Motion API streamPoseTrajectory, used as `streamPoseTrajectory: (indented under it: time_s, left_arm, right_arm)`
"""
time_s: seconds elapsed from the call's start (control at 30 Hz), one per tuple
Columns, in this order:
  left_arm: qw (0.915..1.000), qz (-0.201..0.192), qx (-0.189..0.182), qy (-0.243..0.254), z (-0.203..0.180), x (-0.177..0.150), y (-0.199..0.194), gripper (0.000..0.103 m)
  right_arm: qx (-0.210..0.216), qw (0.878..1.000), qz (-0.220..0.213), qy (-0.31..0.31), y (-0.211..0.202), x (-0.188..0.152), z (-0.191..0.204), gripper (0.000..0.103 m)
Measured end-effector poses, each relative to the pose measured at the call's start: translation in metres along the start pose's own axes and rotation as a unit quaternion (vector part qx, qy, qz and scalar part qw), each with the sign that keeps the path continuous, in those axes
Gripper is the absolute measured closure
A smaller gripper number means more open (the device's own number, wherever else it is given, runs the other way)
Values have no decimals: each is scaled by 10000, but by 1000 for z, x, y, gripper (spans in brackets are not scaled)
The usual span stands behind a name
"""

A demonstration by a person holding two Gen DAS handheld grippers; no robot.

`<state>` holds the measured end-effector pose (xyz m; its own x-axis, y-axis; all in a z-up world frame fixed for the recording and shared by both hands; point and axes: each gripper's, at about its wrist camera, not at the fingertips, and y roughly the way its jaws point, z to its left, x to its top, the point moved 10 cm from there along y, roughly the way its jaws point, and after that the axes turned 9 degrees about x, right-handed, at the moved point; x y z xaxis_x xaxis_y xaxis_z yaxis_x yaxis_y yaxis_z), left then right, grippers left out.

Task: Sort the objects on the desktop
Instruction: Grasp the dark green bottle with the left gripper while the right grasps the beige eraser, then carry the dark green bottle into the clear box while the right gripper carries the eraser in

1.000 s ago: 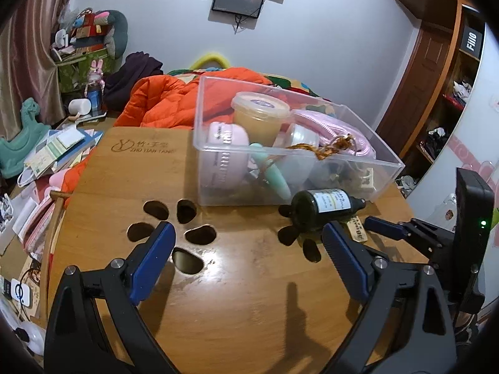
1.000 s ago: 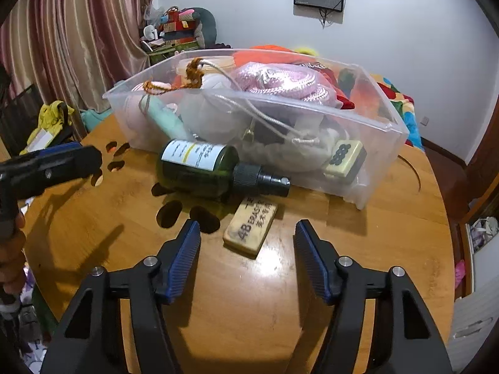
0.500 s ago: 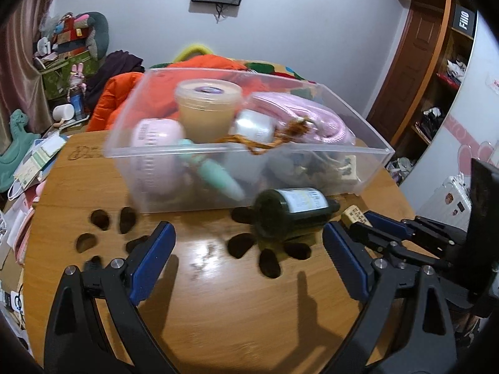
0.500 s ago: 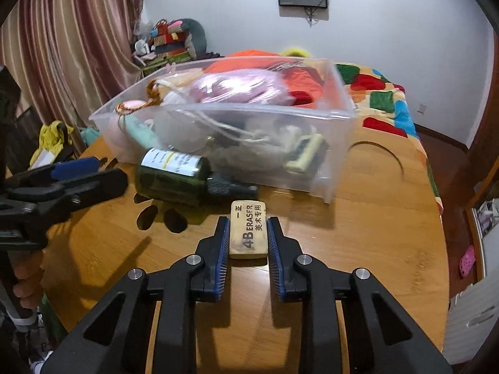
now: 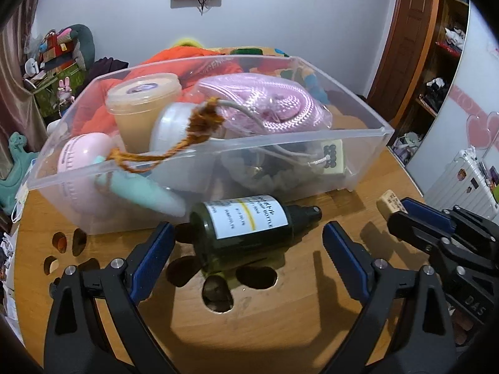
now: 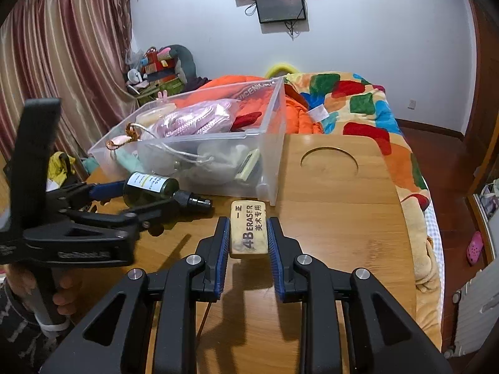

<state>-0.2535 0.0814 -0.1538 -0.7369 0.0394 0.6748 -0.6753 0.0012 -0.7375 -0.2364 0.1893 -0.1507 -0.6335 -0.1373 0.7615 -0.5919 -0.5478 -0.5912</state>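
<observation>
the eraser point(image 6: 248, 232), loose on the counter point(image 6: 336, 218) a second ago, is now clamped in the right claw point(image 6: 246, 237) near the clear bin point(image 6: 271, 143). the left claw point(image 5: 246, 246) has closed in, pads apart around the lying dark bottle point(image 5: 243, 227); both seem bin-bound.

Right gripper point(image 6: 246, 243): black frame, blue ribbed pads, silver screws. Left hand point(image 6: 64, 293): bare fingers, possibly dark patterned sleeve.

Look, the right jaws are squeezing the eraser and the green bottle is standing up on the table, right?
Not quite. The bottle is lying on its side on the table, as the left wrist view shows. The right gripper does squeeze the eraser.
</observation>
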Motion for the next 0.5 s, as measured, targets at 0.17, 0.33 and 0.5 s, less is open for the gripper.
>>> streamPoseTrajectory:
  time_s: [0.17,0.33,0.5]
  left_arm:
    - [9999,-42,125,62,-4,3,6,8]
    - [9999,-79,-119,-38,-3,2,2,27]
    - [9996,-172,-213,8,-2,3,-7,39]
  right_arm:
    - [42,10000,-9,20,-2,-2,-2,81]
    - [77,10000,8,39,-1,-2,-2,81]
    - [104,9999,3,26,-2,-1,2,81]
